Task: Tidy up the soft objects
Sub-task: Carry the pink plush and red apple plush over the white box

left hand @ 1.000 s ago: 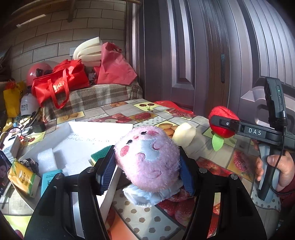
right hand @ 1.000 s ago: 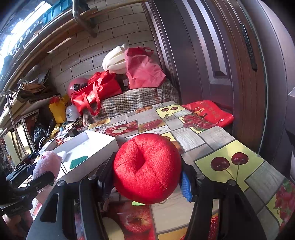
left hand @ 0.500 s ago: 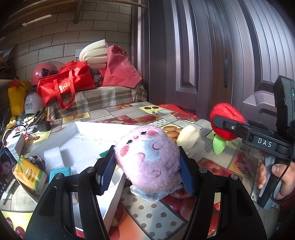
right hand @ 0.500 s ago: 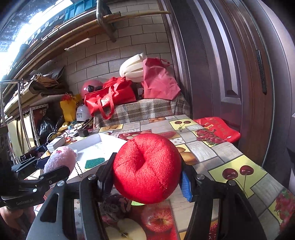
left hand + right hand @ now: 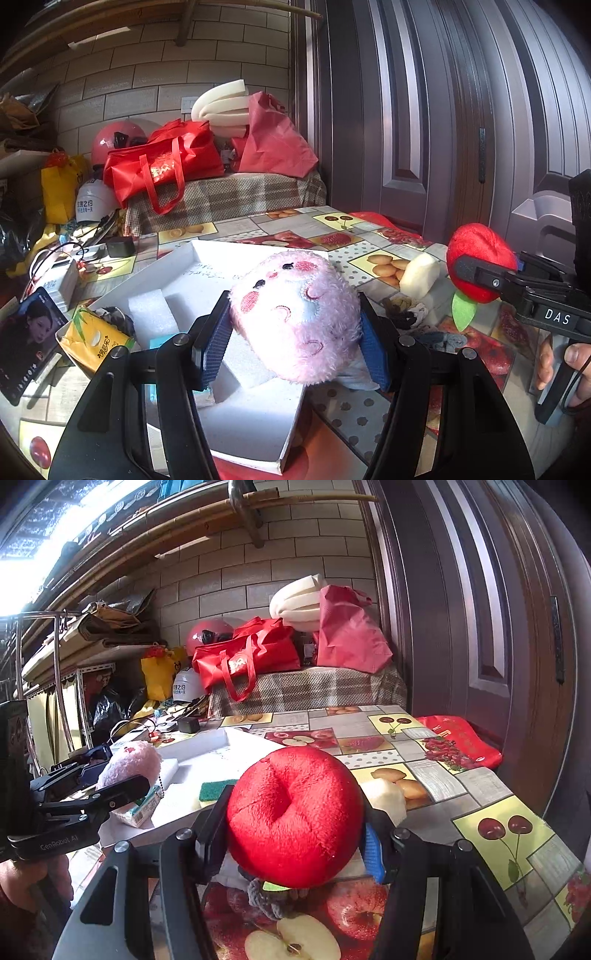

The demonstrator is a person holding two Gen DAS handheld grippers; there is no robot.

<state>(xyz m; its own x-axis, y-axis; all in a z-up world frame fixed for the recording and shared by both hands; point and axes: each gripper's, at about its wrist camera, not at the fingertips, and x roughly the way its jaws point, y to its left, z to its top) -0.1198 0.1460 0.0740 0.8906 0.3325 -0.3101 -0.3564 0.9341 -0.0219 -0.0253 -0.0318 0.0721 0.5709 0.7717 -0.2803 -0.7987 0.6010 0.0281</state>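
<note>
My left gripper [image 5: 293, 343] is shut on a pink plush toy [image 5: 295, 317] with an embroidered face, held above the near edge of a shallow white box [image 5: 255, 439]. My right gripper [image 5: 295, 843] is shut on a red plush apple [image 5: 293, 814] with a green leaf, held above the fruit-patterned table. In the left wrist view the right gripper and its apple [image 5: 478, 266] are at the right. In the right wrist view the left gripper with the pink toy [image 5: 129, 762] is at the left, over the box [image 5: 192, 747].
The box holds white foam blocks [image 5: 149, 315], a yellow tissue pack [image 5: 96, 341] and a green sponge [image 5: 214, 790]. A pale foam wedge [image 5: 419, 275] and knitted cloths [image 5: 404, 314] lie on the table. Red bags [image 5: 162, 166] sit at the back, a door on the right.
Both grippers have risen slightly with their toys. The pink toy has moved left, further over the white box. The apple has stayed to its right.
</note>
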